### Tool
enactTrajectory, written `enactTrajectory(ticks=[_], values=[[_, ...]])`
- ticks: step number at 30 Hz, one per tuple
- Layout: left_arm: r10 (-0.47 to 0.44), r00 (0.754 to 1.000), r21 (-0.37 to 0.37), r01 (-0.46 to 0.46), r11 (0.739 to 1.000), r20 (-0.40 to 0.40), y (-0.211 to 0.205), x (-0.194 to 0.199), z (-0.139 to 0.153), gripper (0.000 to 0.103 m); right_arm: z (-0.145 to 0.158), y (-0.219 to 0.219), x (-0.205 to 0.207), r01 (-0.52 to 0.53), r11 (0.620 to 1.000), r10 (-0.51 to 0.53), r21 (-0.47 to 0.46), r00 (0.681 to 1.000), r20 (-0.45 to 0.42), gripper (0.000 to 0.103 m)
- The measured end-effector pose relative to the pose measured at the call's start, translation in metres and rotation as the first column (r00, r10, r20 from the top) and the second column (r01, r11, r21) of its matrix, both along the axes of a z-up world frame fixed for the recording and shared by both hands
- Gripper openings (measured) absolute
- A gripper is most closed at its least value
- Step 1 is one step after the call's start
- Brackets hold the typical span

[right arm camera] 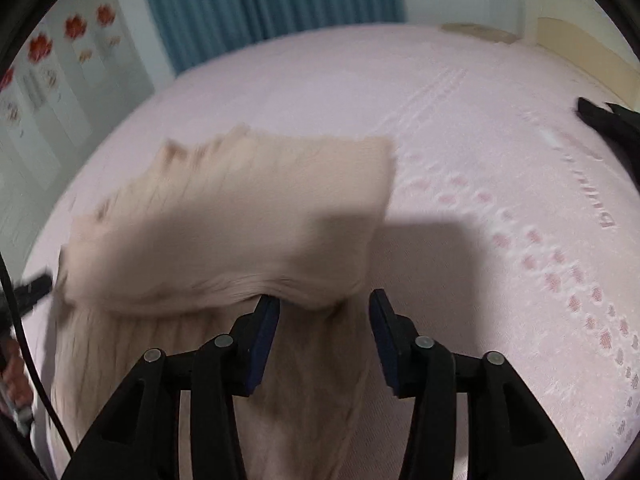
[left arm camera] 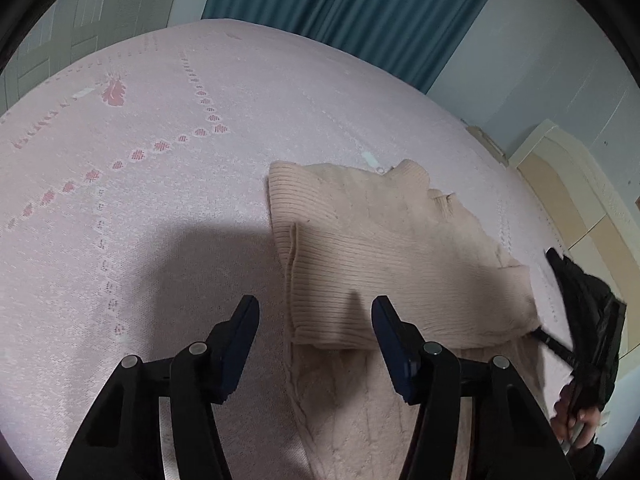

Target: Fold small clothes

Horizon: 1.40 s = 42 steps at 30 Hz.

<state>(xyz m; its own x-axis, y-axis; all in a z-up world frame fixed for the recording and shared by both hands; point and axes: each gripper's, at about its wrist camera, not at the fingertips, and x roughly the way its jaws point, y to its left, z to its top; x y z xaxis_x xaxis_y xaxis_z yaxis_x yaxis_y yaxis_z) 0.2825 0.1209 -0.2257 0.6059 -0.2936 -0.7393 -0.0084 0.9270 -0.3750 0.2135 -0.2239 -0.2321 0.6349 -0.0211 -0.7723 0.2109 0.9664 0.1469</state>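
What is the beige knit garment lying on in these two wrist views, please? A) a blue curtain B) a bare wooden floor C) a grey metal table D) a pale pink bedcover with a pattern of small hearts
D: the beige knit garment is spread on the pale pink bedcover, whose rows of small pink hearts run beside it; the blue curtain hangs behind the bed.

Both grippers tilt downward, side by side. The left gripper [left arm camera: 316, 308] has its jaws parted, nothing between the pads. The right gripper [right arm camera: 324, 304] is parted too, gripping nothing. A hand [left arm camera: 576, 416] holds its handle.
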Motion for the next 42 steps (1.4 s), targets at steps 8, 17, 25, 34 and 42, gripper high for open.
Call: enactTrajectory(ticks=[8, 17, 25, 34, 42], values=[[-0.037, 0.999, 0.015, 0.037, 0.999, 0.022, -0.014, 0.013, 0.004, 0.053, -0.002, -0.013, -0.016, -0.030, 0.999, 0.031, 0.043, 0.999, -0.022, 0.045], [-0.052, 0.999, 0.098, 0.050, 0.994, 0.015, -0.028, 0.033, -0.003, 0.023, 0.019, -0.007, -0.004, -0.089, 0.996, 0.088, 0.031, 0.996, 0.029, 0.050], [-0.076, 0.981, 0.106, 0.057, 0.993, 0.180, -0.030, 0.041, 0.038, 0.007, 0.007, 0.007, 0.019, -0.082, 0.997, 0.082, 0.007, 0.997, 0.015, 0.050], [-0.049, 0.998, 0.192, 0.043, 0.981, 0.028, -0.030, 0.048, -0.004, 0.013, -0.007, 0.008, 0.030, -0.054, 0.998, 0.052, -0.041, 0.998, -0.047, 0.051], [0.034, 0.998, 0.182, -0.044, 0.982, 0.056, -0.012, 0.018, 0.018, 0.052, 0.039, -0.003, -0.015, -0.040, 0.998, 0.041, -0.053, 0.999, 0.020, 0.052]])
